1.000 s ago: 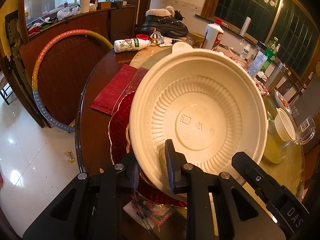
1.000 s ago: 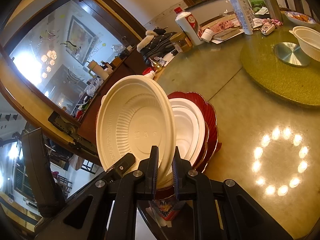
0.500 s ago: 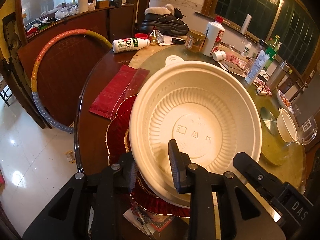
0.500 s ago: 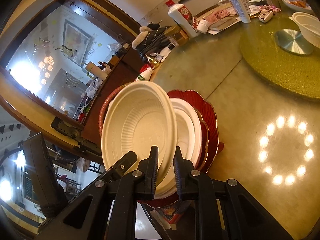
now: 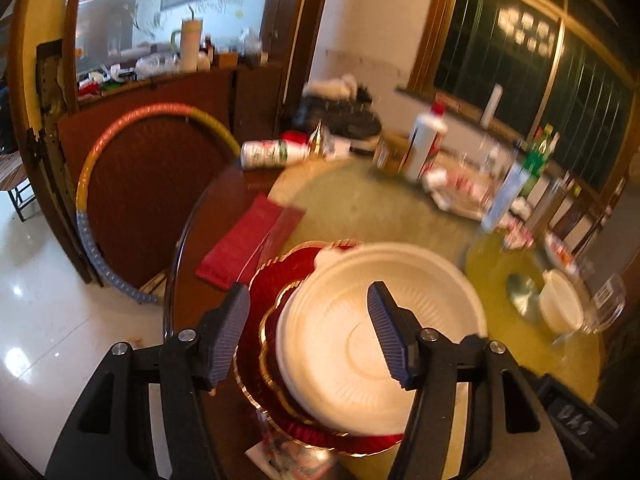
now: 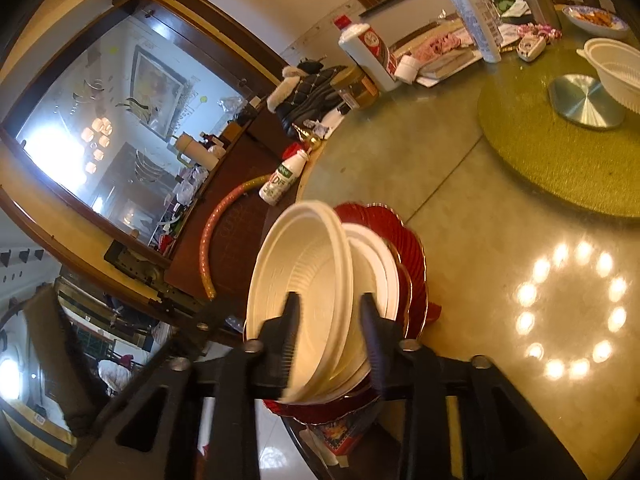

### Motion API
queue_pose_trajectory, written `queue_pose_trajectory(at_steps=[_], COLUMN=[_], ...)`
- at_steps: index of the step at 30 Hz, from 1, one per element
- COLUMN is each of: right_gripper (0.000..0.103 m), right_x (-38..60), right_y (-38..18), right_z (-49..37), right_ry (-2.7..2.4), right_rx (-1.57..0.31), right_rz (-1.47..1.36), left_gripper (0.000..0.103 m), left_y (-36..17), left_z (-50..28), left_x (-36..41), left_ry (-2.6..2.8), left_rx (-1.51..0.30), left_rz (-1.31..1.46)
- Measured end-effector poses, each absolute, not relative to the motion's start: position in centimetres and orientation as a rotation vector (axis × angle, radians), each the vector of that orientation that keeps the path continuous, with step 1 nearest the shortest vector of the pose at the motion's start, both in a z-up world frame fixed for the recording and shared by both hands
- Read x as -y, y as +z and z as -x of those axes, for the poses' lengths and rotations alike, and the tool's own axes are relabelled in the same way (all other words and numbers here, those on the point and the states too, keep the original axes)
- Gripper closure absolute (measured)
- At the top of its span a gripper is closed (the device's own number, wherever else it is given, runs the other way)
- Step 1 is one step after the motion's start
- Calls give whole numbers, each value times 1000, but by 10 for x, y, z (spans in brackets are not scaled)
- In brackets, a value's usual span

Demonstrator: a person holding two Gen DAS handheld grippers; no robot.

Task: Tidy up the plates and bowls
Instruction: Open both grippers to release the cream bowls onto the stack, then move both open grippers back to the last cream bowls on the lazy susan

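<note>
Left gripper (image 5: 308, 336) jaws are opening, fairly wide now, pads clear of the cream bowl (image 5: 380, 340); the bowl's near rim sits in the gap between them but neither pad presses on it. Right gripper (image 6: 330, 340) jaws are also opening, a narrower gap, the bowl's edge (image 6: 308, 292) passing between the fingers with no clear contact, some motion blur there. The bowl sits on top of the stack near the table's edge: under it a white plate (image 6: 376, 276), then scalloped red plates with gold trim (image 5: 280, 280). From the right wrist view the stack looks tipped sideways, but that is the camera's roll. Stack rests on the glass-topped round table (image 6: 460, 240). A second white bowl (image 6: 616, 68) stands well apart on the yellow-green turntable (image 6: 560, 160), beside a round metal disc (image 6: 584, 98). A red cloth (image 5: 240, 244) lies beyond the stack. A white bottle (image 5: 272, 154) lies on its side at the far edge. A hoop (image 5: 132, 184) leans on the cabinet behind.
</note>
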State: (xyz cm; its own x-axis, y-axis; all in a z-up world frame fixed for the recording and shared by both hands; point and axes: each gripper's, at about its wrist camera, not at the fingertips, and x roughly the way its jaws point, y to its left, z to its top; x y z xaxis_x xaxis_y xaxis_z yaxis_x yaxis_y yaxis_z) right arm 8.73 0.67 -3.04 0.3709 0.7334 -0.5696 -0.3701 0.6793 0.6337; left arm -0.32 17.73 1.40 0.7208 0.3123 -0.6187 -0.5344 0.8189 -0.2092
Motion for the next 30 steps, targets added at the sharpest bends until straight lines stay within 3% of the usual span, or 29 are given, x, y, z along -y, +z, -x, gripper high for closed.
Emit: queue_pose_trajectory(at_steps=[2, 3, 5, 9, 11, 21, 30], right_gripper=[55, 54, 54, 53, 46, 46, 46], right_x=[-3, 0, 12, 56, 86, 248, 324], right_y=[-28, -27, -24, -16, -14, -21, -47], right_z=[-88, -90, -91, -98, -106, -177, -258], right_ry=[737, 743, 738, 679, 623, 331, 189], right_rx=[-945, -941, -923, -854, -833, -832, -910], right_rz=[-432, -438, -453, -504, -526, -671, -728], left_gripper=[40, 39, 24, 19, 19, 19, 19], left_y=[23, 28, 38, 53, 54, 15, -21], left_z=[6, 8, 9, -4, -24, -173, -255], left_x=[-174, -170, -163, -134, -115, 20, 85], left_ry=[474, 468, 460, 363, 293, -40, -25], left_rx=[-560, -527, -482, -445, -493, -893, -1000], left_rz=[387, 386, 381, 362, 350, 333, 317])
